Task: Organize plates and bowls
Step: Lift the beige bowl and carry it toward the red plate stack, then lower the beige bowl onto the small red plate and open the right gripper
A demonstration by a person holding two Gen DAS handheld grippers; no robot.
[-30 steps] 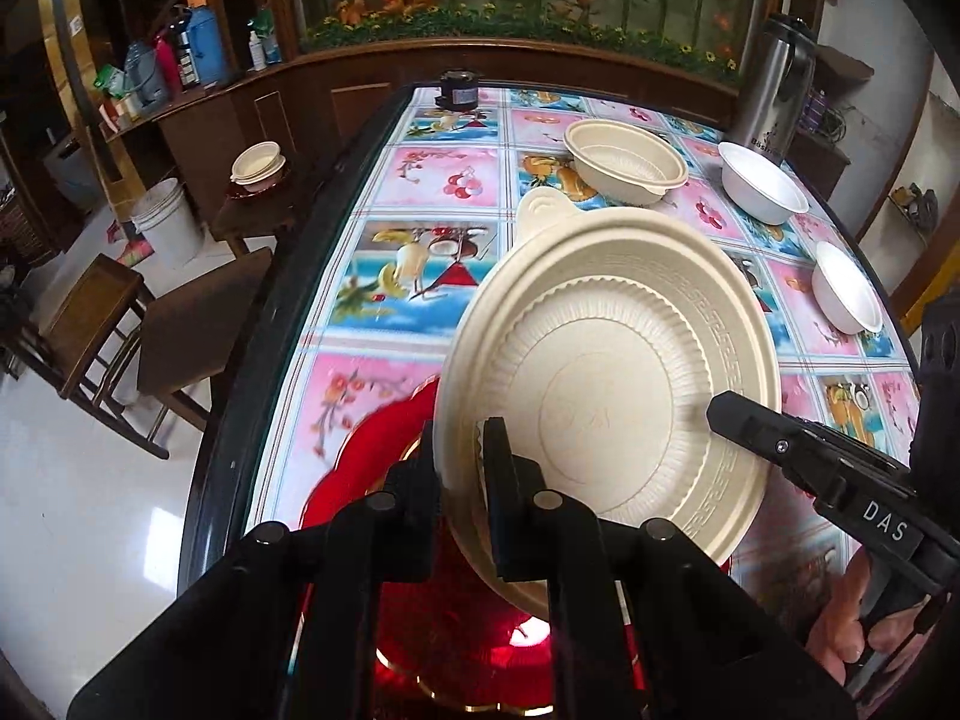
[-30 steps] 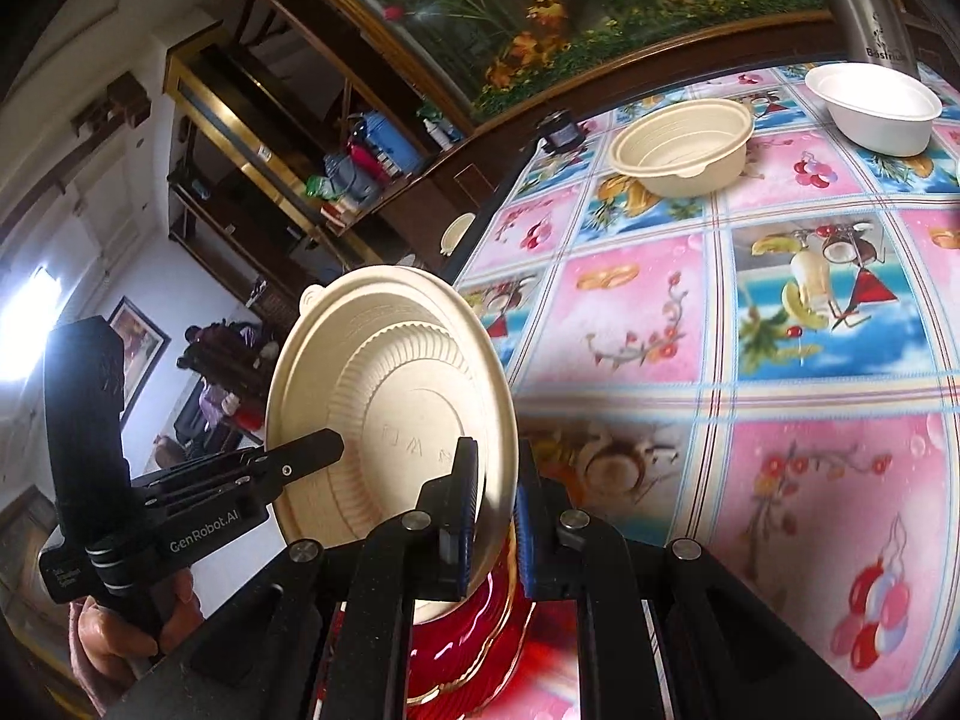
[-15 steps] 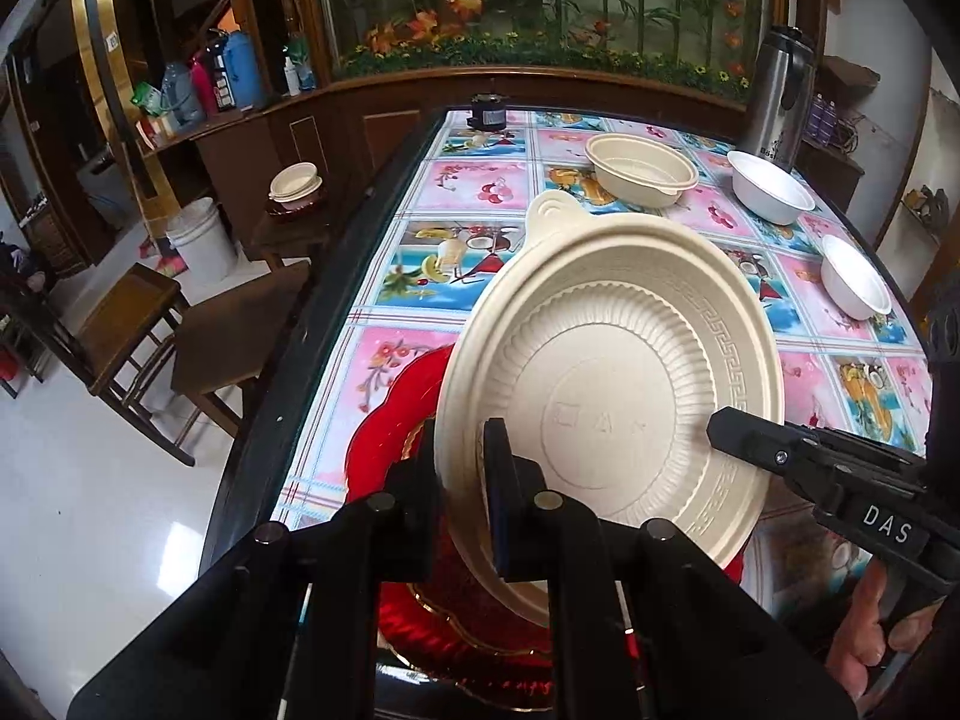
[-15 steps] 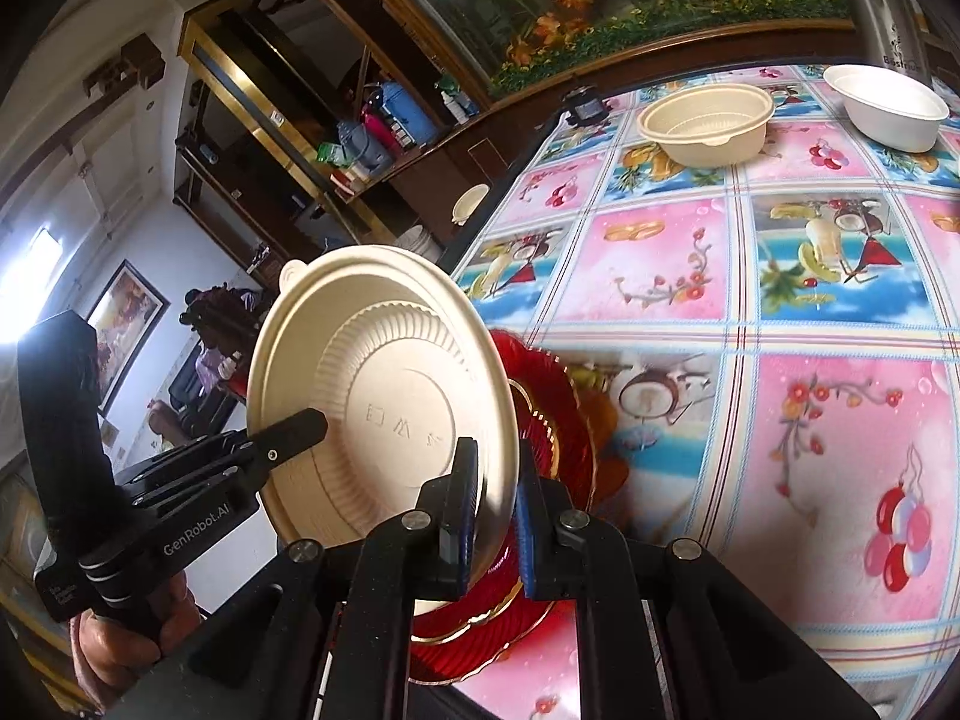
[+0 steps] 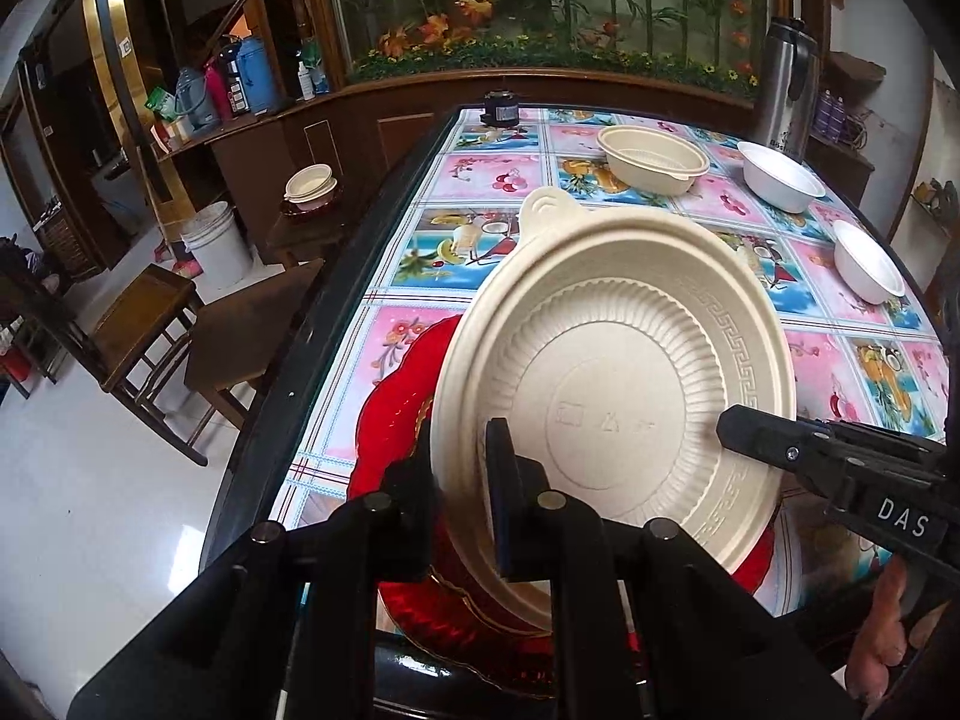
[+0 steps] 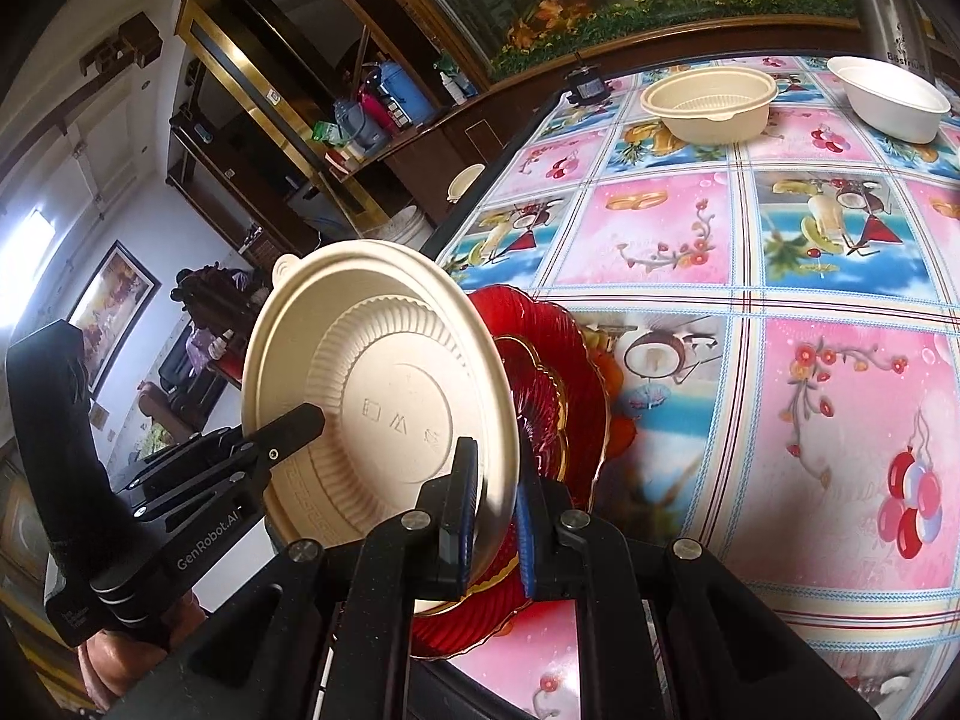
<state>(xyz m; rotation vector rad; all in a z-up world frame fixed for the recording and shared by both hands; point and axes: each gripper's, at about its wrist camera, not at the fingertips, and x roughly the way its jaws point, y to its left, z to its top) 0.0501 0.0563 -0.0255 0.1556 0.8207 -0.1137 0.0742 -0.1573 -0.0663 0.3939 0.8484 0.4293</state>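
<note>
Both grippers pinch the rim of one tan plate (image 5: 618, 384), the left gripper (image 5: 459, 480) on one side, the right gripper (image 6: 495, 498) on the other. The plate is tilted up above red plates (image 6: 558, 384) near the worktop (image 6: 780, 240) edge. Three bowls (image 5: 654, 159) sit farther back.

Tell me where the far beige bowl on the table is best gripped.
Grip the beige bowl by its rim, coming from above with one finger inside the wall. It stands upright and open, and its flat lip juts outward, giving the fingers an edge to pinch.
</note>
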